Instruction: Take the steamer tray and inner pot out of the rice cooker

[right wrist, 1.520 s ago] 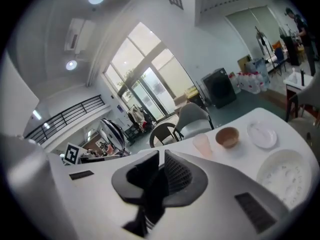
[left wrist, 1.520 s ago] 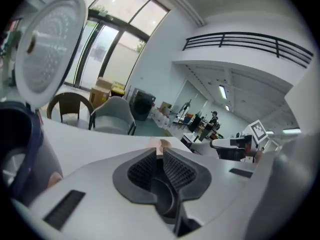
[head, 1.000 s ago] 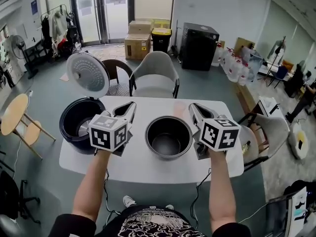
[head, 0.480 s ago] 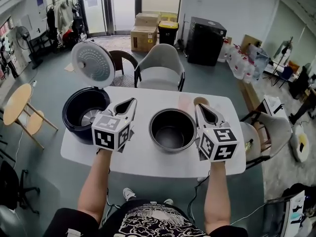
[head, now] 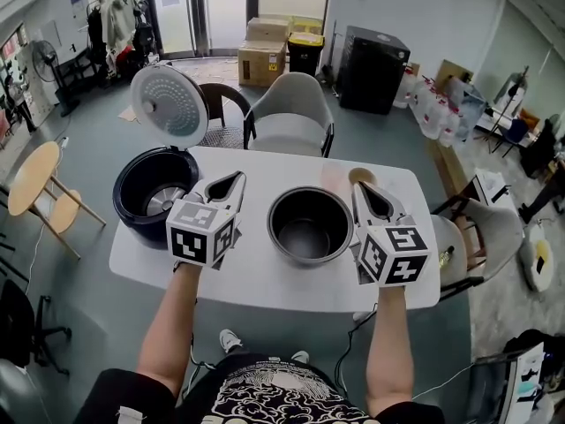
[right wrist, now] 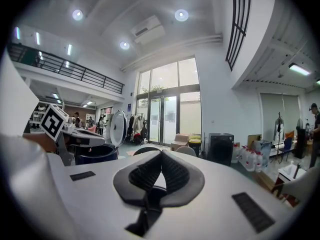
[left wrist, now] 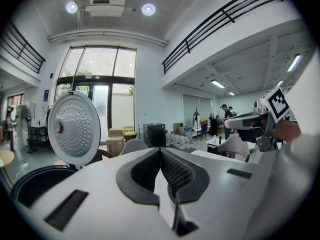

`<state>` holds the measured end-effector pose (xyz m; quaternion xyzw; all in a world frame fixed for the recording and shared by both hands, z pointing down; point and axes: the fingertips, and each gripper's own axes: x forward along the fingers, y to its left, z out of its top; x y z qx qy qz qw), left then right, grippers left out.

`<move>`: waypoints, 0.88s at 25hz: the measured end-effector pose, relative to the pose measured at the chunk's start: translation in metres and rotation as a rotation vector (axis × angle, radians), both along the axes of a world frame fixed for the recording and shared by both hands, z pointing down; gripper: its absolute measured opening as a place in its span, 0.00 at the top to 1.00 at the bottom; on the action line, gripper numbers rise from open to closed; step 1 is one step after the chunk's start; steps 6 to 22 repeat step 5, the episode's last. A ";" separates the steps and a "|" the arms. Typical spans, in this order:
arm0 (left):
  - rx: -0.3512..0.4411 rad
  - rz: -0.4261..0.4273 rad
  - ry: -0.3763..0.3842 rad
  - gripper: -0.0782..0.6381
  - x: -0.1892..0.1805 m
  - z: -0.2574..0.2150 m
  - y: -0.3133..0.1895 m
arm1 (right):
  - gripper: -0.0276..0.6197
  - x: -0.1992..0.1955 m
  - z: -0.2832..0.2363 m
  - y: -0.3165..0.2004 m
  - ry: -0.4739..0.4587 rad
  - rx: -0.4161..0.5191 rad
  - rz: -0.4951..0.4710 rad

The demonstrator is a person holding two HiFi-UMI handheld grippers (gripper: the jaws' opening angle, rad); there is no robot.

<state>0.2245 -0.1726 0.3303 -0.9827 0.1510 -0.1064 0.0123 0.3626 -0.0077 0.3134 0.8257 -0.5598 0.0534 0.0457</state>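
Table [head: 265, 276], white and rounded at the corners, spans the middle of the head view, with a grey chair [head: 290, 113] pushed in at its far side. On the table's left end, at centre left of the frame, stands the dark blue rice cooker [head: 132, 215]. Its round white lid [head: 169, 106] is tipped up above it, and the cavity is open to view. The inner pot [head: 287, 219], grey metal, stands upright on the table at the middle of the frame, well apart from the cooker and between the two grippers. The left gripper [head: 237, 177] is just left of the pot and the right gripper [head: 359, 186] just right of it, neither touching it. Each gripper view shows its ribbed jaws pressed together with nothing between them.
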 end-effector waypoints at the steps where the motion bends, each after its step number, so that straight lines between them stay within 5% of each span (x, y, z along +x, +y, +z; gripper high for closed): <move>1: -0.001 0.001 0.001 0.87 0.000 -0.002 0.002 | 0.94 0.000 -0.001 0.001 0.001 0.000 -0.001; 22: -0.002 0.004 0.005 0.87 -0.002 -0.007 0.005 | 0.94 -0.002 -0.006 0.003 0.003 0.000 -0.001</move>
